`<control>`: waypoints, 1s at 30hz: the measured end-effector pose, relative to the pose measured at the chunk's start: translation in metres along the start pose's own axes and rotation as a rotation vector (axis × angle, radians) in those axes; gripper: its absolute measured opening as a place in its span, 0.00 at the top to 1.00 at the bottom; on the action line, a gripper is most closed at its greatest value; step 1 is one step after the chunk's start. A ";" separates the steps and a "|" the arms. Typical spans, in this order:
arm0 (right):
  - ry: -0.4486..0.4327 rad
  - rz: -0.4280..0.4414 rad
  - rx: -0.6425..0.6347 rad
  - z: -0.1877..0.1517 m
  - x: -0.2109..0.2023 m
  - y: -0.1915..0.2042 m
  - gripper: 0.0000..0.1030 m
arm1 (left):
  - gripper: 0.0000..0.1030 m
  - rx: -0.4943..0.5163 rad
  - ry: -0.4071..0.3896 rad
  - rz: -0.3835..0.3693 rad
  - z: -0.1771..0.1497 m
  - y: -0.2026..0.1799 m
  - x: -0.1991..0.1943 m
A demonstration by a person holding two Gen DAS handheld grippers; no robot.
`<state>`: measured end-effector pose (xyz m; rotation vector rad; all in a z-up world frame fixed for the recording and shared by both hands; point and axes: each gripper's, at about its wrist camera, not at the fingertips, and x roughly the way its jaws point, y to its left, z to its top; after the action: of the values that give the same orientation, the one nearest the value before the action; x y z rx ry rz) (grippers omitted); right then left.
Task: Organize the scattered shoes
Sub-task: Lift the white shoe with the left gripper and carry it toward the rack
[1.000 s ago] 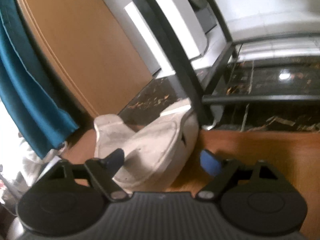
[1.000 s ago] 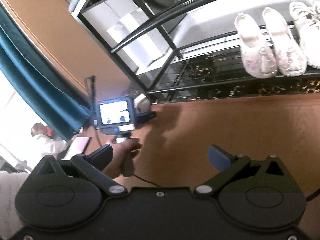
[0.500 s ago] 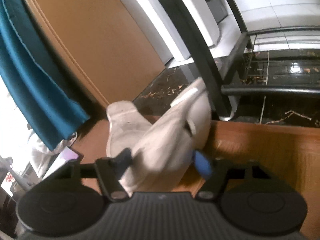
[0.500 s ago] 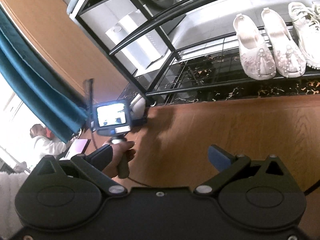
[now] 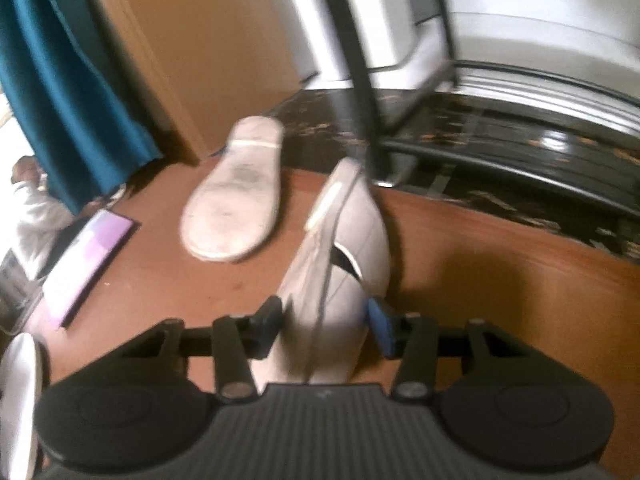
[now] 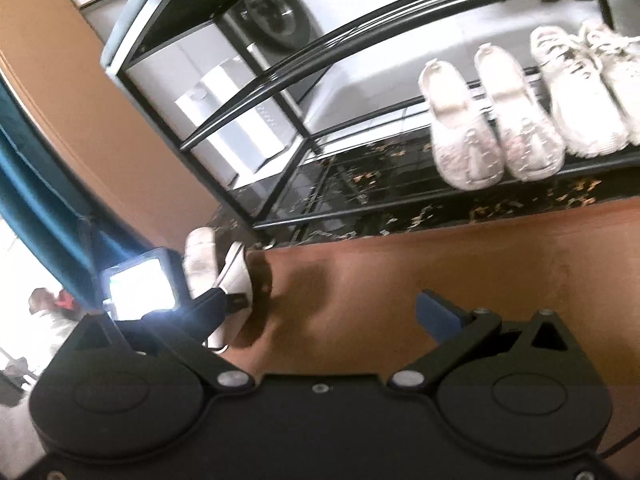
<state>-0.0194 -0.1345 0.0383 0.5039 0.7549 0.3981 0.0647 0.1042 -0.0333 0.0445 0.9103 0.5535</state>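
Left wrist view has my left gripper (image 5: 326, 322) pinching a pale shoe (image 5: 340, 264) turned on its side, its mate (image 5: 236, 196) sole-up just beyond, both short of the black rack (image 6: 280, 128). My right gripper (image 6: 320, 312) hangs spread and empty over the brown floor (image 6: 440, 252); on the rack's lower shelf sit two white pairs (image 6: 520, 116).

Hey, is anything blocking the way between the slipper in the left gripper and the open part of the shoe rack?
The rack's black corner post rises right behind the held slipper, so the left gripper has to swing it right of that post. Beyond it, the shelf space left of the parked shoes looks open.
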 end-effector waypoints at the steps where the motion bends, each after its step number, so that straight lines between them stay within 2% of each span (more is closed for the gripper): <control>1: -0.007 -0.012 0.005 0.001 -0.001 -0.002 0.00 | 0.58 0.024 0.015 -0.033 -0.007 -0.011 -0.007; 5: -0.040 -0.048 0.052 0.003 -0.010 -0.012 0.00 | 0.61 0.116 0.065 -0.135 -0.031 -0.044 -0.024; 8: -0.066 -0.080 0.089 0.006 -0.016 -0.020 0.00 | 0.67 0.193 0.018 -0.255 -0.044 -0.063 -0.044; 9: -0.074 -0.094 0.099 0.005 -0.019 -0.023 0.00 | 0.72 0.244 -0.019 -0.339 -0.048 -0.070 -0.056; 10: -0.083 -0.109 0.110 0.006 -0.021 -0.026 0.00 | 0.90 0.290 -0.028 -0.417 -0.053 -0.077 -0.064; 11: -0.088 -0.122 0.122 0.007 -0.022 -0.029 0.00 | 0.97 0.312 -0.017 -0.464 -0.056 -0.081 -0.067; 12: -0.093 -0.135 0.135 0.007 -0.023 -0.032 0.00 | 0.97 0.356 0.035 -0.559 -0.064 -0.091 -0.072; 13: -0.097 -0.148 0.149 0.008 -0.024 -0.036 0.00 | 0.97 0.397 0.054 -0.592 -0.074 -0.100 -0.078; 14: -0.099 -0.165 0.177 0.009 -0.025 -0.042 0.00 | 0.94 0.426 0.045 -0.591 -0.078 -0.104 -0.081; 15: -0.100 -0.174 0.199 0.009 -0.026 -0.047 0.00 | 0.94 0.481 -0.006 -0.568 -0.085 -0.111 -0.091; 16: -0.101 -0.183 0.222 0.010 -0.026 -0.052 0.00 | 0.93 0.488 -0.056 -0.556 -0.086 -0.112 -0.098; 18: -0.101 -0.197 0.264 0.009 -0.029 -0.060 0.00 | 0.75 0.447 -0.118 -0.564 -0.080 -0.104 -0.106; 20: -0.105 -0.206 0.290 0.009 -0.031 -0.065 0.00 | 0.20 0.389 -0.153 -0.557 -0.073 -0.093 -0.110; 21: -0.108 -0.206 0.297 0.010 -0.032 -0.067 0.00 | 0.13 0.316 -0.203 -0.541 -0.066 -0.080 -0.114; 22: -0.109 -0.205 0.298 0.009 -0.032 -0.067 0.00 | 0.07 0.257 -0.232 -0.535 -0.060 -0.071 -0.115; 24: -0.111 -0.204 0.298 0.008 -0.032 -0.068 0.00 | 0.06 0.141 -0.285 -0.522 -0.050 -0.053 -0.118; 26: -0.102 -0.203 0.287 0.007 -0.030 -0.066 0.00 | 0.02 0.055 -0.282 -0.522 -0.042 -0.039 -0.114; 27: -0.094 -0.202 0.280 0.007 -0.030 -0.064 0.00 | 0.01 -0.021 -0.259 -0.520 -0.036 -0.028 -0.106; 30: -0.080 -0.200 0.274 0.005 -0.028 -0.062 0.00 | 0.01 -0.217 -0.100 -0.570 -0.018 -0.007 -0.060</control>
<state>-0.0242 -0.2006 0.0221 0.6902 0.7780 0.0868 0.0247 0.0662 -0.0025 -0.3716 0.7175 0.1132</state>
